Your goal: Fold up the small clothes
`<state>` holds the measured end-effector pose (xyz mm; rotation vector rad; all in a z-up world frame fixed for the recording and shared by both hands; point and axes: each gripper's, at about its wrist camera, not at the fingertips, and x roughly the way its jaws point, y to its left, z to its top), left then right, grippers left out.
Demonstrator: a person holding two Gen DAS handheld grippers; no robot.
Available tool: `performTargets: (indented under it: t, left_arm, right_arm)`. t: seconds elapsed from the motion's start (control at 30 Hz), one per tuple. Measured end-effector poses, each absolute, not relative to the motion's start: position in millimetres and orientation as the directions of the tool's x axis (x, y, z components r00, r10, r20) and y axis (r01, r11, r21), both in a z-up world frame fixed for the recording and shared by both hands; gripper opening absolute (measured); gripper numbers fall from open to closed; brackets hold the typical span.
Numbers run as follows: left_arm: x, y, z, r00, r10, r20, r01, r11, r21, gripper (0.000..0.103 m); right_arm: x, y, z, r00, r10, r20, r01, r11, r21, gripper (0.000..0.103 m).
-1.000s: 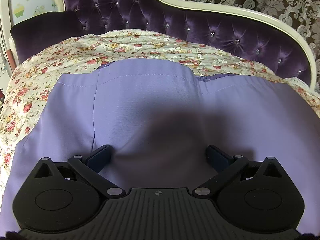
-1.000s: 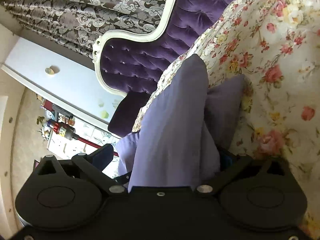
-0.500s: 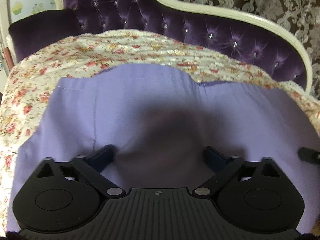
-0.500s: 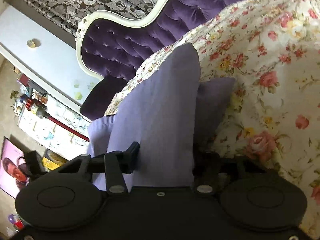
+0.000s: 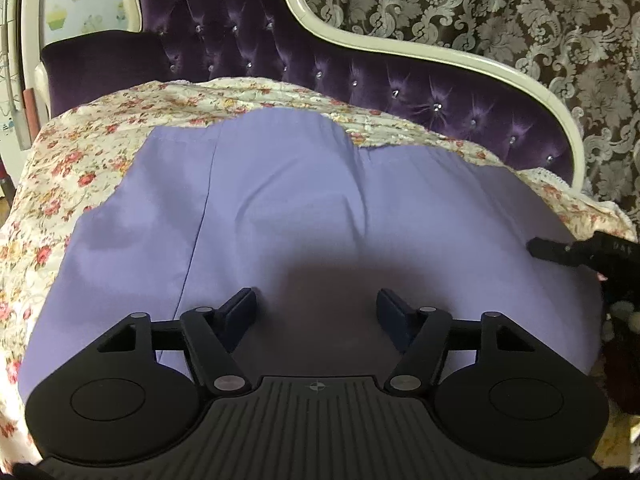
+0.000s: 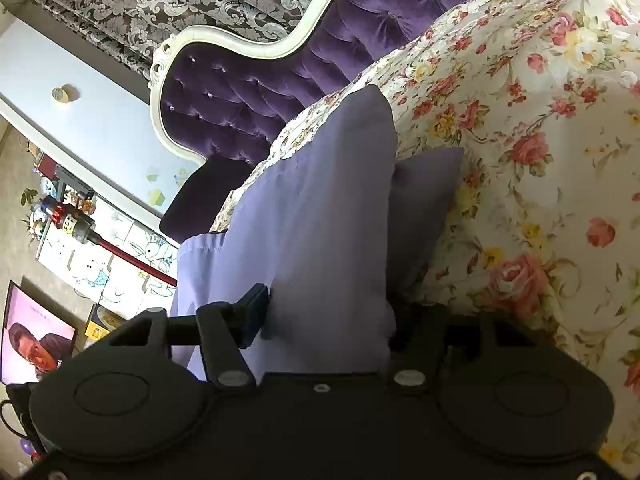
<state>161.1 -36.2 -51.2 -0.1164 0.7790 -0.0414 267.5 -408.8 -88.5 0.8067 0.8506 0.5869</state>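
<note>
A lavender garment [image 5: 320, 200] lies spread flat on a floral cover [image 5: 80, 168] over a purple sofa. My left gripper [image 5: 317, 312] hovers low over its near part. Its jaws are closing, with only flat cloth under the gap and nothing pinched. At the cloth's right edge, one finger [image 5: 560, 250] of the right gripper rests on the fabric. In the right wrist view, a raised fold of the garment [image 6: 320, 220] fills the gap of my right gripper [image 6: 328, 318], whose jaws are opening. The left pad [image 6: 256, 312] touches the fold. The cloth hides the other finger.
The tufted purple sofa back [image 5: 360, 76] with a cream frame rises behind the cover, and a dark armrest [image 5: 104, 60] is at the left. A damask wall [image 5: 480, 8] stands beyond. Off the sofa's edge are a stick vacuum [image 6: 80, 224], a white cabinet and a framed picture [image 6: 36, 344].
The left gripper's jaws have narrowed and it has drawn back, so more of the garment shows and the right gripper's finger has come into view. The right jaws have come in from wide around the fold.
</note>
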Motion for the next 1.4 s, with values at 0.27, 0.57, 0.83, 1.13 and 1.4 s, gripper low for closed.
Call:
performTargets:
  t: [0.27, 0.57, 0.83, 1.13, 1.4]
  left_arm:
    - [165, -43, -67, 0.707, -0.050, -0.705, 0.017, 0.998, -0.054, 0.066]
    - [165, -40, -67, 0.710, -0.053, -0.703, 0.014, 0.998, -0.061, 0.067]
    - [147, -40, -42, 0.735, -0.056, -0.676, 0.012, 0.998, -0.069, 0.058]
    - [128, -47, -56, 0.709, -0.109, -0.696, 0.087, 0.994, -0.066, 0.051]
    - [129, -41, -62, 0.715, -0.124, -0.688, 0.085, 0.992, -0.091, 0.051]
  right_arm:
    - [268, -405, -86, 0.529, 0.742, -0.412, -0.176, 0.571, 0.802, 0.075]
    - [260, -413, -84, 0.558, 0.746, -0.364, -0.132, 0.513, 0.848, 0.042]
    - [249, -415, -51, 0.608, 0.736, -0.299, -0.070, 0.425, 0.903, 0.035]
    - [252, -392, -10, 0.592, 0.739, -0.323, -0.107, 0.469, 0.877, 0.033]
    - [250, -369, 12, 0.566, 0.769, -0.297, -0.139, 0.443, 0.885, 0.032]
